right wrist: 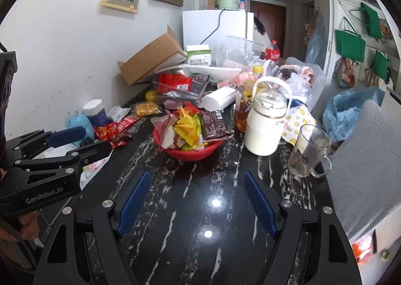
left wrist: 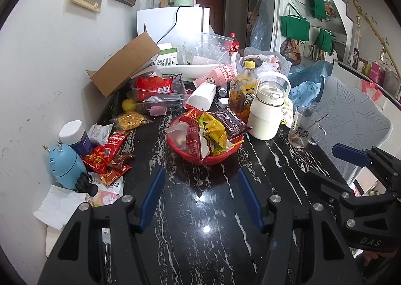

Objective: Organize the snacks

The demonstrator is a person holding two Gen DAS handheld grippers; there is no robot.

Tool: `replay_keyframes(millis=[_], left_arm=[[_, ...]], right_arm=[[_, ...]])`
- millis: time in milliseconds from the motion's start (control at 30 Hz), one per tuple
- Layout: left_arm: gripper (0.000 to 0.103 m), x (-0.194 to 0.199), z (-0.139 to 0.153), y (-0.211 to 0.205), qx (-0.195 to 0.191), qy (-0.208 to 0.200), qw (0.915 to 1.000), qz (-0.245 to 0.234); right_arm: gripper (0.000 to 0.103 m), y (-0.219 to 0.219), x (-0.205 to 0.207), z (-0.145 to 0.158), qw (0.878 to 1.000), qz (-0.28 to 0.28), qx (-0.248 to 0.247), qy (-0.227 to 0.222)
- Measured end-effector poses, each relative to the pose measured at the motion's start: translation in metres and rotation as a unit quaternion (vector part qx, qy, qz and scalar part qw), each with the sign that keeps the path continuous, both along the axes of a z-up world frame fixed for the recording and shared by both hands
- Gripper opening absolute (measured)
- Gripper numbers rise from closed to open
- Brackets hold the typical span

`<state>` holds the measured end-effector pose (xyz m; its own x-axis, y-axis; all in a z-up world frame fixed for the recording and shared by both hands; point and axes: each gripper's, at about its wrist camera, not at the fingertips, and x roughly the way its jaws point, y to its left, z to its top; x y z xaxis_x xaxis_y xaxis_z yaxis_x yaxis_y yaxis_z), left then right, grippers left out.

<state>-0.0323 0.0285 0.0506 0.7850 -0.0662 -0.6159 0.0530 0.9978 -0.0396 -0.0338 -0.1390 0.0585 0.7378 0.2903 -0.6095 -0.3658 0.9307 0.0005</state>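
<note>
A red basket (left wrist: 220, 157) (right wrist: 213, 148) stands mid-table, piled with snack packets: yellow wrappers (left wrist: 213, 129) (right wrist: 188, 126) and a dark brown packet (left wrist: 231, 122) (right wrist: 213, 126). Loose red snack packets (left wrist: 107, 154) (right wrist: 115, 128) lie at the left by the wall, with a yellow noodle packet (left wrist: 130, 119) (right wrist: 146, 109) behind them. My left gripper (left wrist: 200, 177) is open and empty, short of the basket; it also shows in the right wrist view (right wrist: 82, 139). My right gripper (right wrist: 196, 179) is open and empty above the bare table; its side shows in the left wrist view (left wrist: 335, 162).
A white jug (left wrist: 268, 109) (right wrist: 267, 122), a juice bottle (left wrist: 244, 87) and a glass mug (left wrist: 303, 127) (right wrist: 307, 152) stand right of the basket. A blue device (left wrist: 66, 164), a jar (left wrist: 75, 136), a cardboard box (left wrist: 125, 64) and a clear tray (left wrist: 160, 97) crowd the left and back of the black marble table (left wrist: 200, 209).
</note>
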Motion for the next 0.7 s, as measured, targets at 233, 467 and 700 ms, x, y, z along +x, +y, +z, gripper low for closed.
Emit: replay_keyframes(millis=[233, 467, 700], left_arm=[[0.059, 0.006, -0.005, 0.000, 0.004, 0.010, 0.9999, 0.004], [0.059, 0.014, -0.007, 0.002, 0.003, 0.017, 0.9998, 0.009], [0.059, 0.018, -0.006, 0.000, 0.006, 0.016, 0.9998, 0.010]], right_arm=[[0.078, 0.003, 0.007, -0.003, 1.000, 0.008, -0.003, 0.005], [0.078, 0.001, 0.018, -0.007, 1.000, 0.008, -0.001, 0.014], [0.078, 0.000, 0.024, -0.007, 1.000, 0.009, 0.000, 0.015]])
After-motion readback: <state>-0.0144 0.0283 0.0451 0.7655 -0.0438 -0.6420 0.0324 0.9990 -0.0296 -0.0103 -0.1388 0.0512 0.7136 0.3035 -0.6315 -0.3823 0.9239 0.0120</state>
